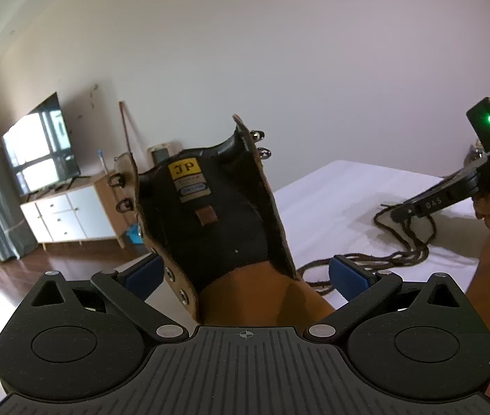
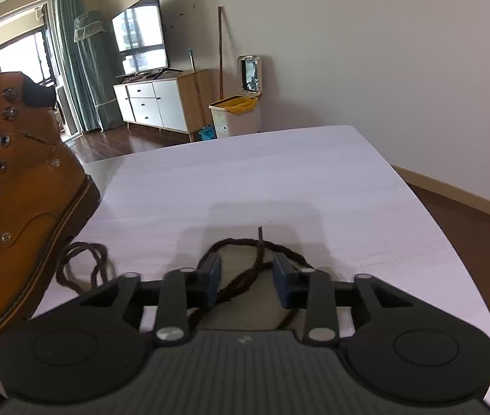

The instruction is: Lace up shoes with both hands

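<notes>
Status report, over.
Left gripper open, straddling tan leather boot. Right gripper open over dark brown braided lace on white table. Nothing blocking.

"JP" on boot tongue's yellow label (image 1: 183,167); "DAS" on right gripper (image 1: 433,204)

One boot (image 2: 20,200), one brown lace (image 2: 245,276), perhaps more; two grippers.

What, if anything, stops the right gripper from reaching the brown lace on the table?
Probably nothing: the lace lies uncovered on the table, between the pads of the open right gripper; the boot stands aside.
</notes>
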### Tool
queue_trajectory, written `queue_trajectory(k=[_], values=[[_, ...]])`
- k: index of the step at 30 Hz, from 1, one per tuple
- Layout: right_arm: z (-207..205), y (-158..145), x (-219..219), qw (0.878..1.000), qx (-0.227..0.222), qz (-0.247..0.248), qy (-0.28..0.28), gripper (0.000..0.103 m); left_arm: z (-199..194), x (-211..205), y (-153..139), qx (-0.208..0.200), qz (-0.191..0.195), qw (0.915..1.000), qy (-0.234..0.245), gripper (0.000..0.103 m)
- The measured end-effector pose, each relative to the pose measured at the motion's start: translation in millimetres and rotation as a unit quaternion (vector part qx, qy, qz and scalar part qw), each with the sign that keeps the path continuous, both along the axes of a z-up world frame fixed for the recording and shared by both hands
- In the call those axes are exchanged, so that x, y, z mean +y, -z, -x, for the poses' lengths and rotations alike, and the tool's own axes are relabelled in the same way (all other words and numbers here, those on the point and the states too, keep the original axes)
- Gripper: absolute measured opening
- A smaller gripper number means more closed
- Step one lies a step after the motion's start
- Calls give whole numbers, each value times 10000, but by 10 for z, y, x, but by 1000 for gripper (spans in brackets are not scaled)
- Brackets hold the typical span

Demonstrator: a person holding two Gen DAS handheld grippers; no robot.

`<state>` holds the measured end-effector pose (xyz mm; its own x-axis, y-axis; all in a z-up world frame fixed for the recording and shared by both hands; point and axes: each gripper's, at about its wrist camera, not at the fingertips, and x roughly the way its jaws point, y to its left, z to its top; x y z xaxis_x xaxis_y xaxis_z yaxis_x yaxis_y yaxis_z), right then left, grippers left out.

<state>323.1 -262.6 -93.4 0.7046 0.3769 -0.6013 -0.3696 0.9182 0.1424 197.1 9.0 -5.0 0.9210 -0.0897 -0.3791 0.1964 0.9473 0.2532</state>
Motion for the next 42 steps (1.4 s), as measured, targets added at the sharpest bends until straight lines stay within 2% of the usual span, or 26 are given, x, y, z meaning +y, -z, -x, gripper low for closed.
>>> queue_trajectory(k=[4,8,13,18,21,25,27,28,29,31,34,39,42], values=[[96,-70,11,9997,-153,-43,-170,4,-19,29,-33,-69,103,9999,62,103],[335,-386,31,9965,-572,-234,-562,5,-16,138,-80,-19,331,9994,115,103],[540,-791,169,9885,-915,-521,-1085,5,46,517,-142,37,991,9948,-240,103],[725,-1038,380,9775,-1098,-747,-1636,5,66,832,-192,49,1393,9879,-688,103],[856,-1117,626,9672,-1126,-881,-2097,5,26,1013,-279,91,1679,9831,-726,103],[902,-1063,897,9613,-1019,-807,-2428,5,-158,1172,-446,283,1894,9797,-599,102],[908,-1005,1065,9588,-970,-718,-2572,5,-282,1203,-528,444,1941,9789,-465,96],[908,-987,1118,9577,-939,-722,-2623,5,-335,1204,-554,527,1935,9788,-403,74],[920,-972,1161,9569,-931,-697,-2662,5,-394,1191,-568,662,1897,9790,-343,58],[941,-944,1235,9559,-917,-630,-2719,5,-472,1178,-570,888,1876,9779,-252,58],[929,-905,1286,9538,-826,-600,-2825,5,-541,1194,-495,1285,2009,9711,-102,58],[955,-795,1356,9468,-747,-481,-3093,5,-651,1284,-357,1835,2462,9517,28,58],[964,-755,1379,9421,-738,-384,-3248,5,-728,1352,-330,2043,2719,9403,140,52]])
